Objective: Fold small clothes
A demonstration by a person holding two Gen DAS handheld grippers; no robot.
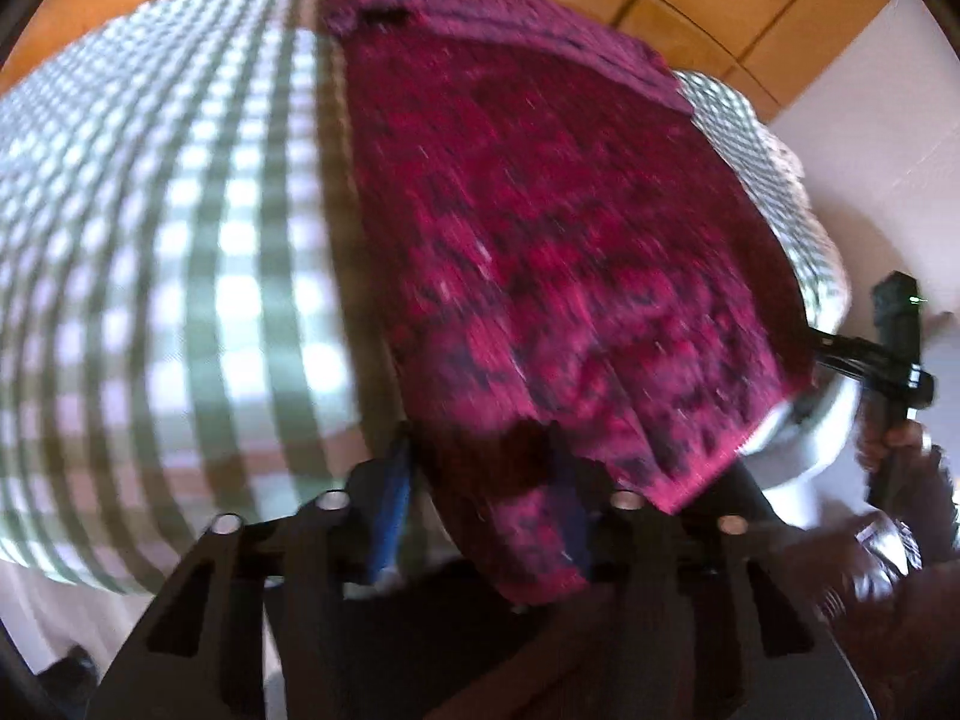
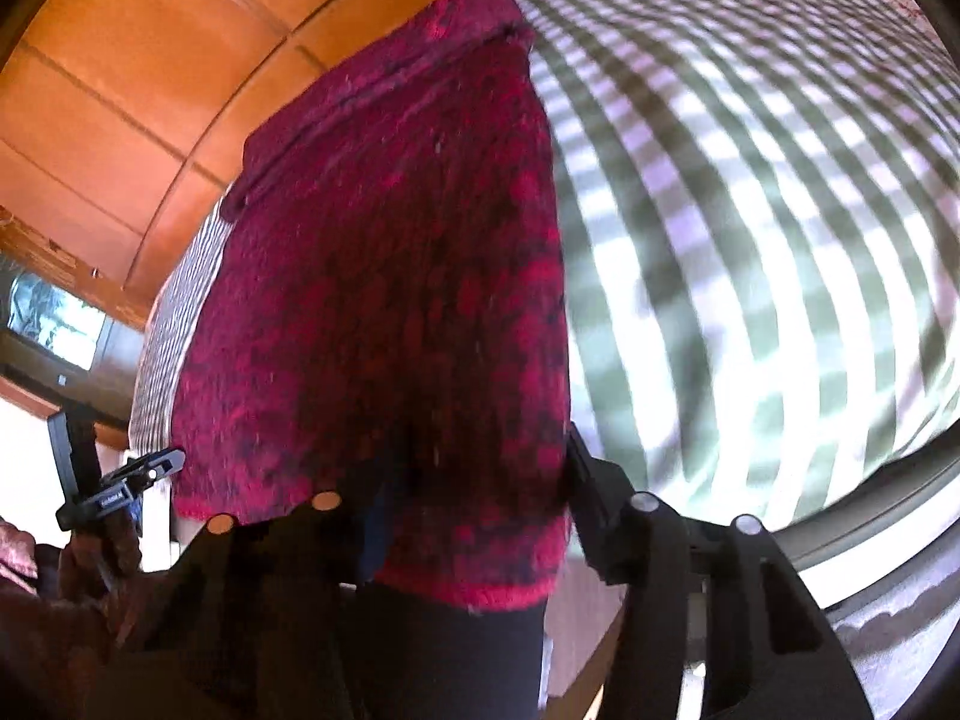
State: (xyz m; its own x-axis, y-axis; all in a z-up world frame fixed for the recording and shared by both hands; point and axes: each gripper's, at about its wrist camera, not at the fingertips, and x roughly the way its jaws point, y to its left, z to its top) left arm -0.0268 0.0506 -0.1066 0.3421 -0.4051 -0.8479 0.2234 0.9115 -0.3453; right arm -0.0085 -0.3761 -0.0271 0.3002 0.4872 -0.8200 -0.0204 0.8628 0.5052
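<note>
Right now both tools grip the near hem of a crimson knit garment (image 1: 540, 252), which stretches away from them over a green-and-white checked bedspread (image 1: 180, 252). The left tool (image 1: 480, 468) has its two fingers closed in on the hem's corner, the fabric bunched and shadowed between them and drooping over the tool's dark body. The right tool (image 2: 474, 498) is likewise clamped on the hem, the pink edge (image 2: 468, 588) hanging down in front of its frame. From each tool the garment runs forward and tapers toward a ribbed band (image 2: 384, 90) at its far end. Beyond that far end stand orange wooden cupboard panels (image 2: 138, 60). In the left wrist view the other tool shows off to the right, past the garment's edge, held in a hand (image 1: 900, 450). Both views are blurred.
</note>
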